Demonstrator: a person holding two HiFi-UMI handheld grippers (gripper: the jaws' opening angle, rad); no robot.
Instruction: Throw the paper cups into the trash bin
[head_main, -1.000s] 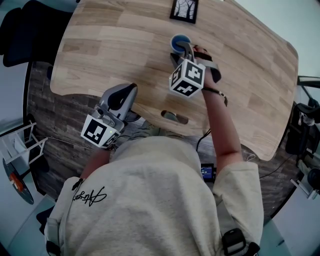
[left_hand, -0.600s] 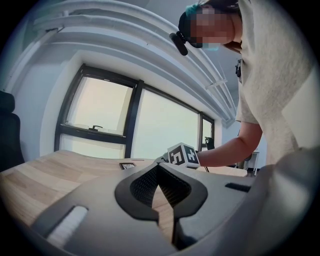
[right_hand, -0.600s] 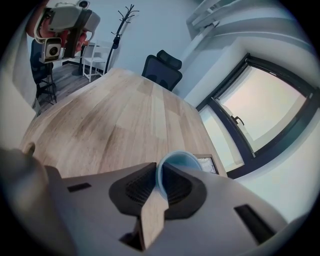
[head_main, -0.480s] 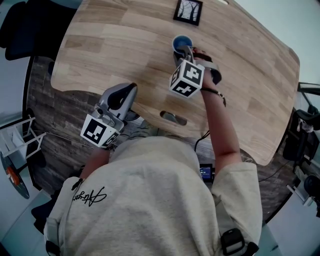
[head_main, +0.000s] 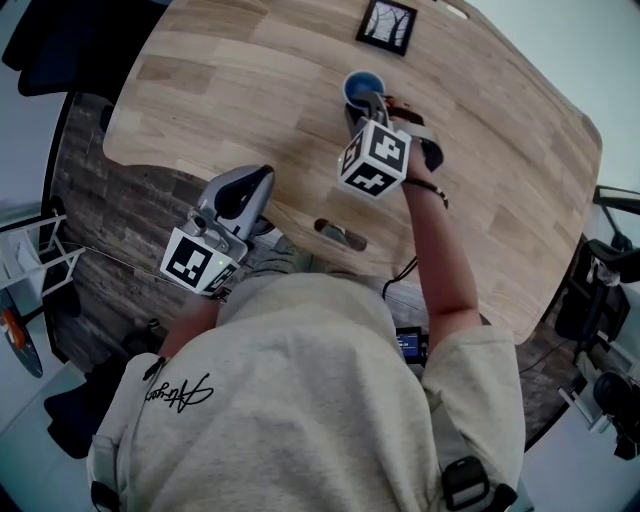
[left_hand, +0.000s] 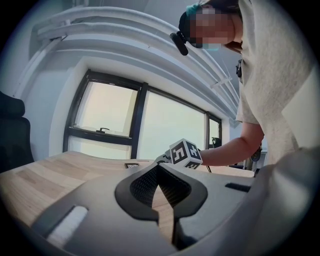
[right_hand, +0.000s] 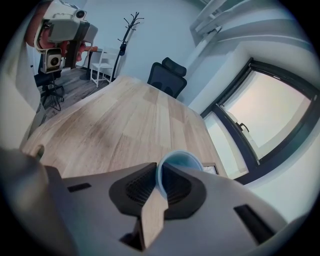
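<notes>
A blue paper cup (head_main: 360, 84) stands upright on the wooden table (head_main: 220, 90), toward its far side. My right gripper (head_main: 369, 103) reaches down to it from the near side. Its jaws have just been closing, and they are now shut on the cup's near rim wall. In the right gripper view one pad sits inside the cup (right_hand: 183, 160) and one outside, at the right gripper (right_hand: 157, 169). My left gripper (head_main: 263, 174) hovers level over the table's near edge. The left gripper (left_hand: 158, 168) is shut and holds nothing.
A small black picture frame (head_main: 387, 25) lies beyond the cup at the far edge. There is a slot (head_main: 340, 233) in the table's near edge. A black office chair (right_hand: 167, 77) and a coat stand (right_hand: 127, 25) stand past the table's end. No trash bin shows.
The head view has drifted slightly. Both grippers and the cup keep about the same places.
</notes>
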